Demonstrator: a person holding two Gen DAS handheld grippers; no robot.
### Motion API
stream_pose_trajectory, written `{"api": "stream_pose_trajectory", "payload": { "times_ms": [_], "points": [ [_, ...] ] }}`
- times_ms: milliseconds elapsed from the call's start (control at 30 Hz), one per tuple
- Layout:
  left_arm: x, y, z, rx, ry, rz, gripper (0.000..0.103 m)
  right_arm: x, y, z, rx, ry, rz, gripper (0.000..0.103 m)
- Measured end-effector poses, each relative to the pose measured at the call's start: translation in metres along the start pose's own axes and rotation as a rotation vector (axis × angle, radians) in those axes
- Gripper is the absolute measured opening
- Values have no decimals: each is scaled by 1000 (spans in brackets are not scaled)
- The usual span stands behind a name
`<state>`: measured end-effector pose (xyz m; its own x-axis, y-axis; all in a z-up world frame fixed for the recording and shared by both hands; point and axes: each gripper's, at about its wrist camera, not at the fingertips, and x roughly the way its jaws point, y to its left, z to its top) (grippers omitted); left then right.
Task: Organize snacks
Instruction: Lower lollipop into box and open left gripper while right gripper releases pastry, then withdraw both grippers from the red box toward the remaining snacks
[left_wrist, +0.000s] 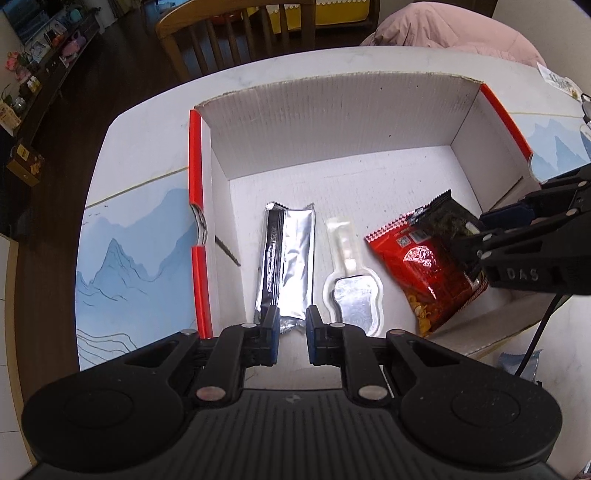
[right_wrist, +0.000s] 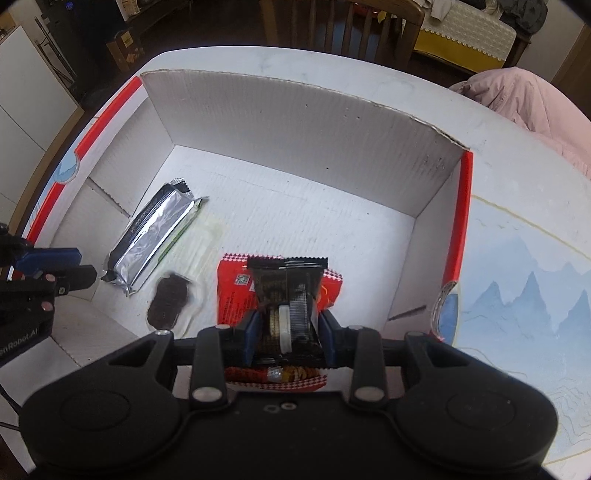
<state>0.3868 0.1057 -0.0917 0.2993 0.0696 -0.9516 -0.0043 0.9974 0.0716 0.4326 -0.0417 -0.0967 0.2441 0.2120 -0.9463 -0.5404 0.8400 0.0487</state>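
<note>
A white cardboard box with red rims (left_wrist: 195, 177) (right_wrist: 461, 206) holds a silver bar wrapper (left_wrist: 286, 258) (right_wrist: 151, 236), a clear spoon-shaped packet (left_wrist: 351, 284) (right_wrist: 173, 295) and a red snack bag (left_wrist: 417, 273) (right_wrist: 232, 295). My right gripper (right_wrist: 288, 328) (left_wrist: 476, 236) is shut on a dark snack packet (right_wrist: 288, 299) (left_wrist: 445, 218), held just above the red bag. My left gripper (left_wrist: 291, 325) (right_wrist: 77, 266) is open and empty over the near end of the silver bar.
The box sits on a white table with a blue mountain-print mat (left_wrist: 136, 251) (right_wrist: 524, 295). A wooden chair (left_wrist: 236, 33) and a pink garment (left_wrist: 454, 33) are beyond the table. A blue packet (left_wrist: 517, 363) lies outside the box's near right wall.
</note>
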Motion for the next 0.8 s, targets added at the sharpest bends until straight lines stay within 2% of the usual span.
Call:
{"api": "stream_pose_trajectory", "payload": {
  "times_ms": [400, 800],
  "points": [
    [-25, -4, -10, 0, -44, -17, 14, -41, 7, -13, 3, -61, 43, 35],
    [-64, -9, -33, 11, -99, -39, 14, -89, 27, -43, -2, -126, 64, 36]
  ]
}}
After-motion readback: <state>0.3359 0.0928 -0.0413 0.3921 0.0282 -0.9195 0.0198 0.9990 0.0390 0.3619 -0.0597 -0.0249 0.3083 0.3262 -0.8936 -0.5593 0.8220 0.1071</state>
